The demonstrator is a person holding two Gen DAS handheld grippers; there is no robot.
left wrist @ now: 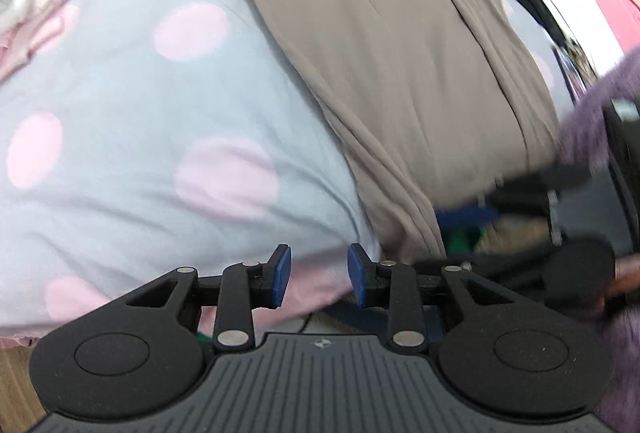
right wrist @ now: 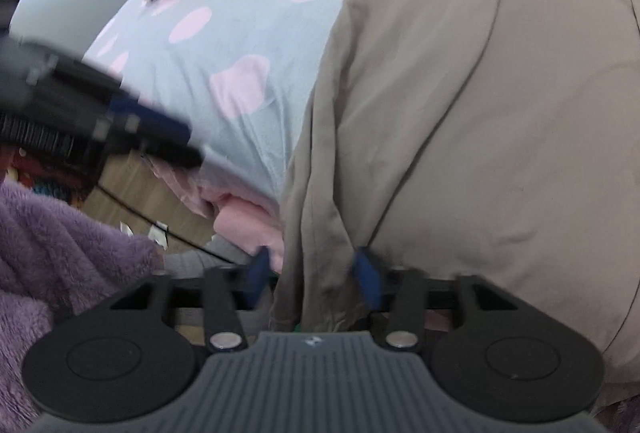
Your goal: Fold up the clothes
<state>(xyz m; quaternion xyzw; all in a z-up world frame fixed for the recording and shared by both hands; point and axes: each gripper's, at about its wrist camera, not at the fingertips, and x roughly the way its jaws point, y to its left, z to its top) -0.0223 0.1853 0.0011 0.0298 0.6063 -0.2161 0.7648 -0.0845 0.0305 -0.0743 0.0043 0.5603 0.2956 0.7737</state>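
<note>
The taupe garment [right wrist: 500, 121] lies in soft, creased layers on the dotted bedspread [left wrist: 132, 105], its near edge hanging over the bed's side. The right gripper [right wrist: 314, 275] pinches that hanging fold (pads blurred). The left gripper [left wrist: 319, 275] stands spread and empty over bare bedspread beside the garment.

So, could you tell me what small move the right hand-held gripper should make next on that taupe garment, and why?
Probably close fully on the fold. The right hand-held gripper has a bunched edge of the taupe garment between its blue pads, though a firm pinch is not evident. The left hand-held gripper is open with nothing between its pads, over the spotted bedsheet, so the right one alone can secure the cloth.
</note>
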